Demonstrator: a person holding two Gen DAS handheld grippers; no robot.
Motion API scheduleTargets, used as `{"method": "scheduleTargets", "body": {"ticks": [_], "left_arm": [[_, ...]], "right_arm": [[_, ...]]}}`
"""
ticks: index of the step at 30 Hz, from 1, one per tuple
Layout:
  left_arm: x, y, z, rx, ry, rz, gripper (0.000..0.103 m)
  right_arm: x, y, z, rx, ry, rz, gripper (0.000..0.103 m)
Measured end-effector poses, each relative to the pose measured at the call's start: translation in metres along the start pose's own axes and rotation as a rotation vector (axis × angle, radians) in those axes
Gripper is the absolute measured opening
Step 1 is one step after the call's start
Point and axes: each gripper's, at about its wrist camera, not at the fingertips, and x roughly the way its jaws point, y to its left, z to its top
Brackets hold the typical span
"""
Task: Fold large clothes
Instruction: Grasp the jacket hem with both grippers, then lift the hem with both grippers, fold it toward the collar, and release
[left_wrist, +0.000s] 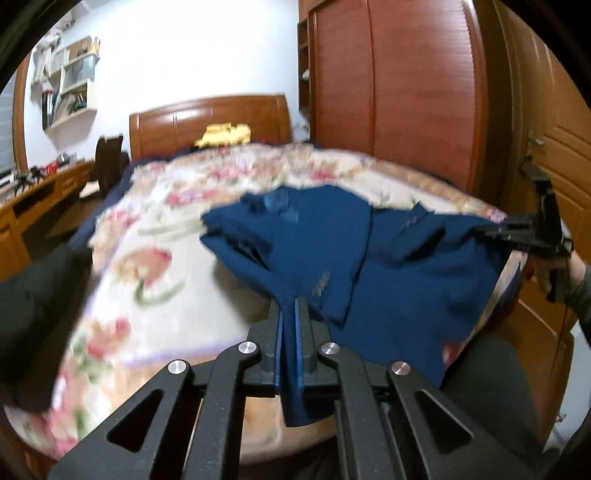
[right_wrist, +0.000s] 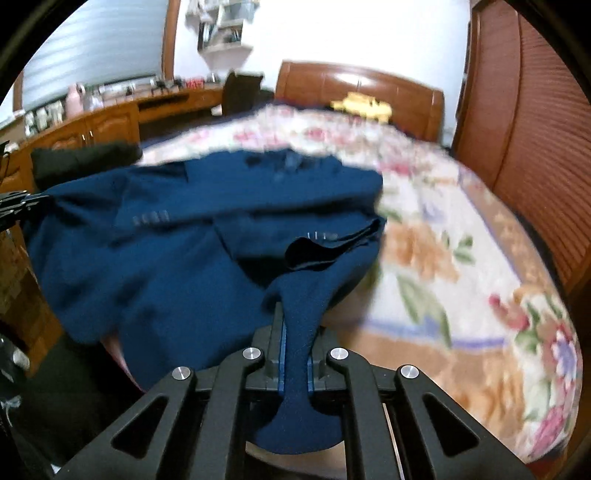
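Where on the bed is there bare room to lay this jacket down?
Free: floral bedspread between the blue jacket and wardrobe, and beyond the jacket toward the headboard. Crowded: yellow item there.

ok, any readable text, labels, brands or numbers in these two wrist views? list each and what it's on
None readable.
Navy jacket: no label or brand visible, only rows of sleeve buttons.
Wall shelf: books and papers, too blurred to read.
Yellow item at the headboard: too blurred to tell.

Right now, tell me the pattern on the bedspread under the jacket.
Floral: pink and orange flowers with green leaves on cream bedspread, clearest in the right wrist view.
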Motion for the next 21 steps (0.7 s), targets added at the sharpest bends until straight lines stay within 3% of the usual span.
{"method": "scheduleTargets", "body": {"ticks": [8, 21], "left_arm": [[-0.028, 0.008, 0.05, -0.057, -0.124, -0.023, 0.005], [-0.081, -0.001, 0.102, -0.029, -0.256, -0.009, 0.005]], "right_arm": [[-0.037, 0.003, 0.024, -0.02, -0.111, -0.001, 0.004], [-0.111, -0.001, 0.039, -0.023, -0.293, -0.02, 0.003]]}}
